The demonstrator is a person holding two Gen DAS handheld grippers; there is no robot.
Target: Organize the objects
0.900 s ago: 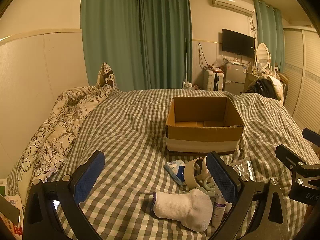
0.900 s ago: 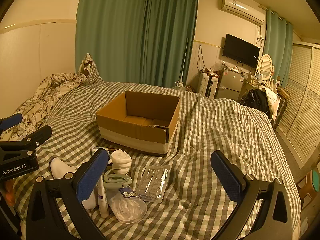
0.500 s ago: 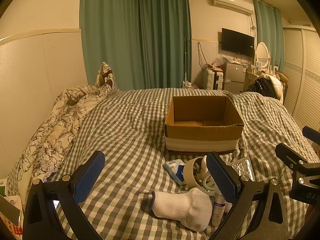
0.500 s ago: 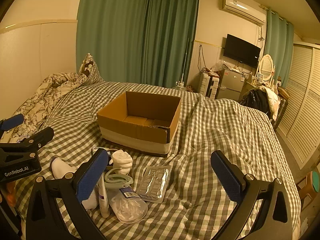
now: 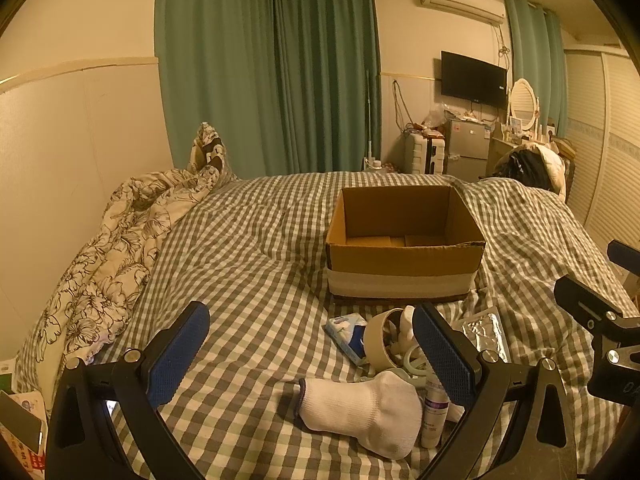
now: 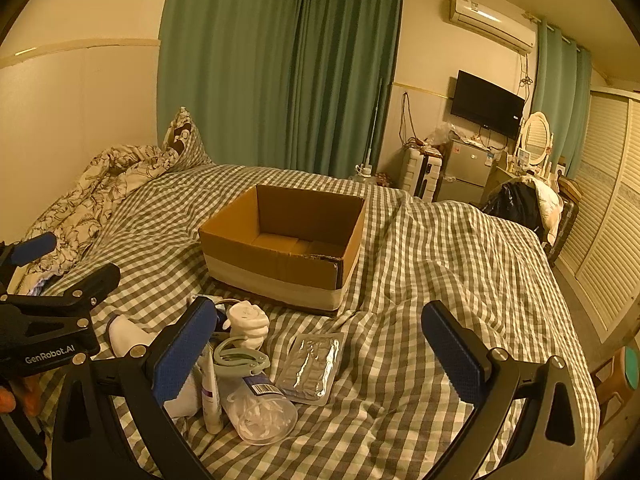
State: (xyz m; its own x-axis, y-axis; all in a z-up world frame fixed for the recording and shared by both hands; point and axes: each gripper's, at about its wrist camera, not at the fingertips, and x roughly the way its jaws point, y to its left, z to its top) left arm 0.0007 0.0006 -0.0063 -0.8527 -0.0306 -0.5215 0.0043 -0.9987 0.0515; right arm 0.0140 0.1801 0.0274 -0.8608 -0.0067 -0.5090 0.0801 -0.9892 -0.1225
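Observation:
An open, empty cardboard box (image 5: 404, 252) stands on the checked bed; it also shows in the right wrist view (image 6: 280, 252). In front of it lies a pile: a white sock (image 5: 360, 412), a tape roll (image 5: 378, 338), a tissue pack (image 5: 346, 334), a small tube (image 6: 210, 392), a foil packet (image 6: 312, 362), a spiral bulb (image 6: 248, 324), a green clip (image 6: 236, 358) and a clear tub (image 6: 260, 412). My left gripper (image 5: 308, 356) is open and empty above the sock. My right gripper (image 6: 320, 356) is open and empty over the foil packet.
A crumpled floral duvet (image 5: 112, 264) lies along the bed's left side by the wall. Green curtains, a TV, a small fridge and a slatted wardrobe stand beyond the bed. A phone (image 5: 18, 420) lies low at the left.
Both views have shifted only slightly; the objects and both open grippers stay as they were.

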